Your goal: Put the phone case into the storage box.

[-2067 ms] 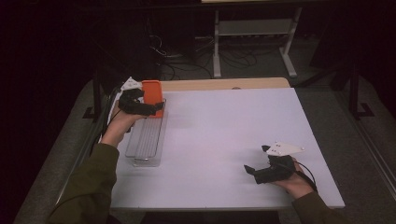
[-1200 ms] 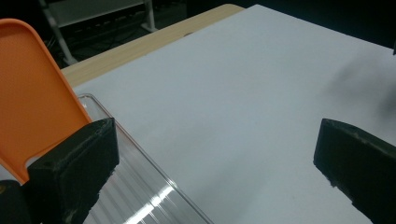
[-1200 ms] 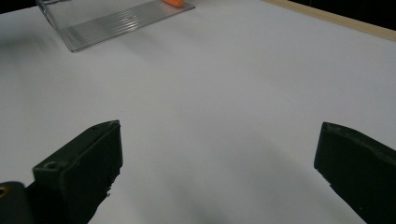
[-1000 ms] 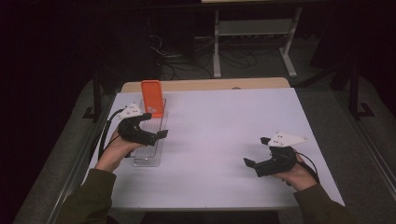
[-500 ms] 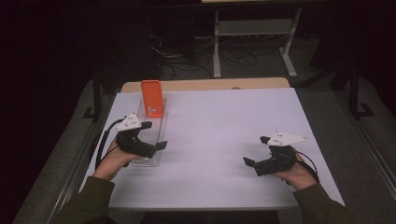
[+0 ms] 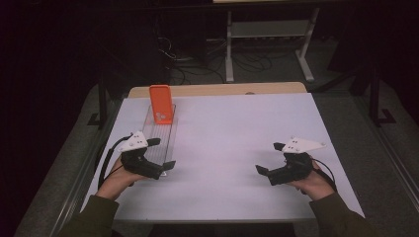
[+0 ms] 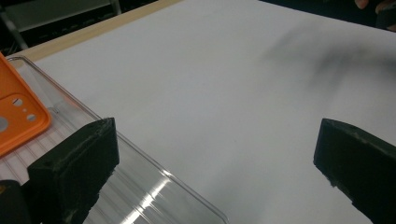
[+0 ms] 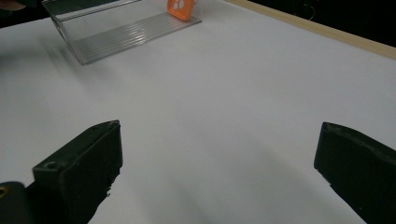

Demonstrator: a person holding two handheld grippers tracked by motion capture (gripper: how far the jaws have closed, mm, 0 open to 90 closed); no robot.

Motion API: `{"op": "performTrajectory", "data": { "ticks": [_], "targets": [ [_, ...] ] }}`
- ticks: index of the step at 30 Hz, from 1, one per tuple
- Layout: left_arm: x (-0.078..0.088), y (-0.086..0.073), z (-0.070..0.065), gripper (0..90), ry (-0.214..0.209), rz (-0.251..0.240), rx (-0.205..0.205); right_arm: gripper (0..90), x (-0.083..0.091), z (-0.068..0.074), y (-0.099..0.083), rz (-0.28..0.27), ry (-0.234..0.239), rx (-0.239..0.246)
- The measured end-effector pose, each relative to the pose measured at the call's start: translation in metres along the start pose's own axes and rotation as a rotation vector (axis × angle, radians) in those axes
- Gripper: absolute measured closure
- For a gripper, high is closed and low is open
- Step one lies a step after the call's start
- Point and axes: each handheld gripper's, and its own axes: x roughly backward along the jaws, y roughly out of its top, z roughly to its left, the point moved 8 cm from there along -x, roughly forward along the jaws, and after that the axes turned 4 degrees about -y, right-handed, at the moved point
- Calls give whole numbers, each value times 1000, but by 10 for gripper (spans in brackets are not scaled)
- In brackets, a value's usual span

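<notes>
An orange phone case (image 6: 161, 103) rests propped at the far end of a long clear plastic tray (image 6: 164, 136) on the left of the white table (image 6: 237, 143). My left gripper (image 6: 162, 154) hovers at the tray's near end, open and holding nothing; its view has the tray's rim (image 7: 140, 184) and the case's corner (image 7: 16, 116) at left. My right gripper (image 6: 269, 159) is open and bare over the table's right front; its view looks across at the tray (image 8: 116, 35) and the orange case (image 8: 182, 8).
A wooden strip (image 6: 217, 89) edges the table's far side. Beyond it stand a metal frame with a shelf (image 6: 269, 29) and tangled cables (image 6: 192, 54) on a dark floor. A broad white stretch lies between the two grippers.
My left gripper let go of the orange case at the tray's far end and pulled back toward the near edge. The right gripper barely shifted.
</notes>
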Motion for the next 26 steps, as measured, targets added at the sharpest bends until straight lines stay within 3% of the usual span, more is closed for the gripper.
{"op": "performTrajectory", "data": {
  "ticks": [12, 26],
  "targets": [
    [-4, -15, -2, 0, -18, 34, 6, 5, 1, 0, -1, 4, -1, -3],
    [-5, -18, -1, 0, -19, 50, 9, 5, 2, -4, -4, 4, -4, -6]
  ]
}}
